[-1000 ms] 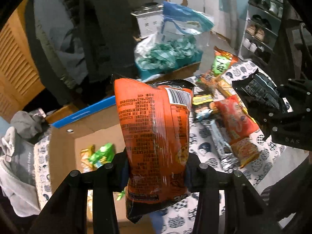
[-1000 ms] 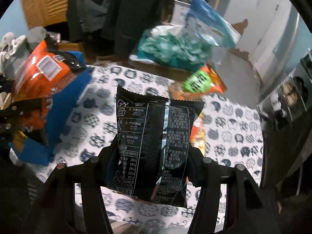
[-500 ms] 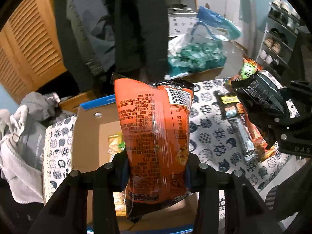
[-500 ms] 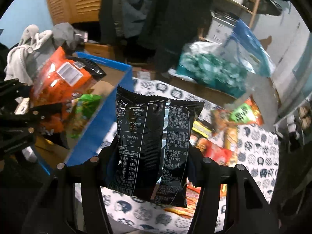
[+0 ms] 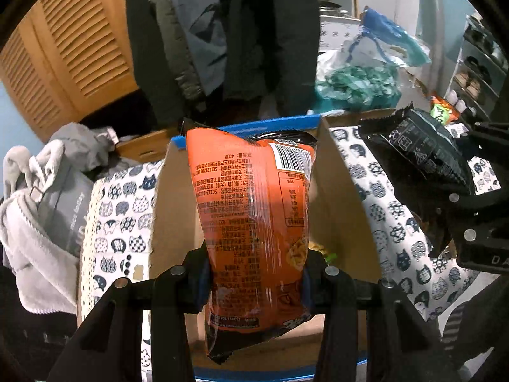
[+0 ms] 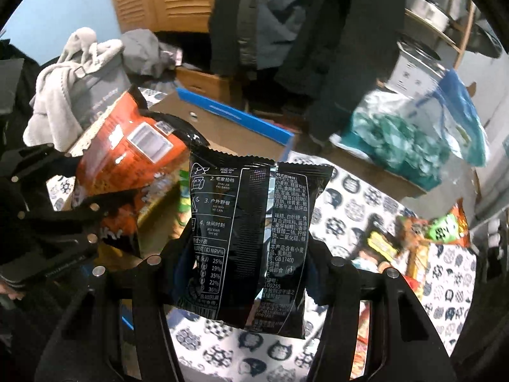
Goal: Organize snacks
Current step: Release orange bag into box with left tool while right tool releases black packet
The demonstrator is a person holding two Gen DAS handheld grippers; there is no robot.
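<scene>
My left gripper (image 5: 254,281) is shut on an orange snack bag (image 5: 251,222) and holds it upright over the open cardboard box (image 5: 173,210) with the blue rim. The same orange snack bag (image 6: 127,156) and the left gripper (image 6: 105,210) appear at the left of the right wrist view. My right gripper (image 6: 251,273) is shut on a black snack bag (image 6: 251,242), held above the cat-print cloth beside the box's right wall. In the left wrist view the black snack bag (image 5: 420,156) hangs at the right. Green and yellow packets (image 6: 183,200) lie inside the box, mostly hidden.
Loose snack packets (image 6: 423,238) lie on the cat-print cloth (image 6: 356,210) to the right. A clear bag of teal sweets (image 6: 400,140) stands on a box behind. Grey clothing (image 5: 47,197) is heaped left of the box. Dark coats (image 5: 241,31) hang at the back.
Both grippers have swung left with their bags: the orange bag now hangs over the middle of the box, and the black bag has come from over the cloth to the box's right edge.
</scene>
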